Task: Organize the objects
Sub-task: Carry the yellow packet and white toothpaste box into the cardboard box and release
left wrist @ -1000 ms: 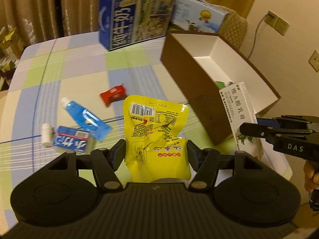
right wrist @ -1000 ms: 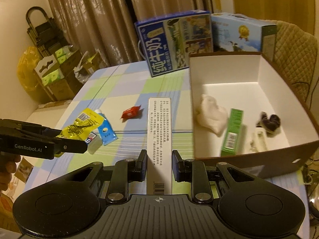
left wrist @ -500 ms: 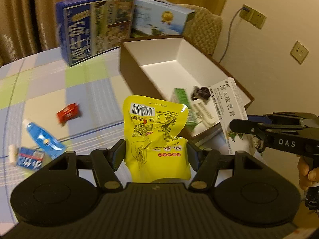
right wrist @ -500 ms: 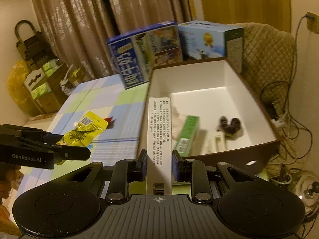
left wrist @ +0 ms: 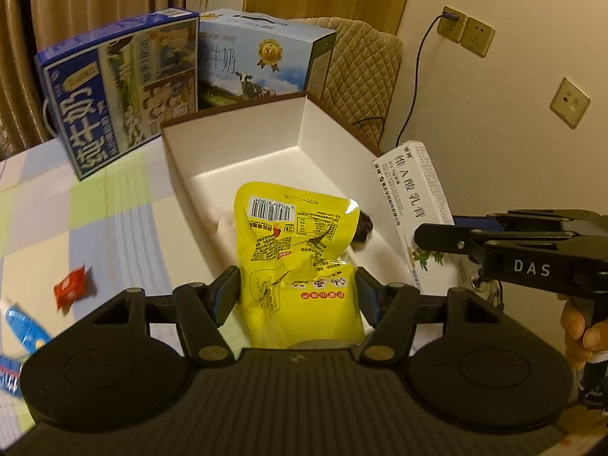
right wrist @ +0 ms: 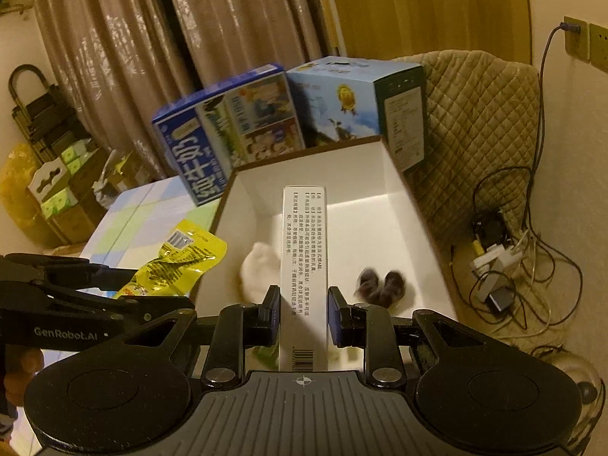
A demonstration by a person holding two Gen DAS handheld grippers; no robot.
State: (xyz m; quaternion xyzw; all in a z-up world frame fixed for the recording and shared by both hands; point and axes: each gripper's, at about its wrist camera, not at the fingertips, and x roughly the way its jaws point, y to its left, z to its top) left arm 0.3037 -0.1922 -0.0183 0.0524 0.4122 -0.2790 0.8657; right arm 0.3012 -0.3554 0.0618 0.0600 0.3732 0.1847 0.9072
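Pinching a crinkled yellow foil snack pouch [left wrist: 300, 262] in the left hand-held gripper [left wrist: 298, 292], above the near edge of the open white-lined brown cardboard box [left wrist: 235, 144]. Clamping a long white printed carton [right wrist: 304, 266] in the right hand-held gripper [right wrist: 303, 309], over that box. Sitting on the checked counter [left wrist: 95, 209].

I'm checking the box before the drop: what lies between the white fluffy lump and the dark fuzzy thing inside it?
In the right wrist view, the long white carton held by the right gripper spans the gap between the white lump and the dark fuzzy item.
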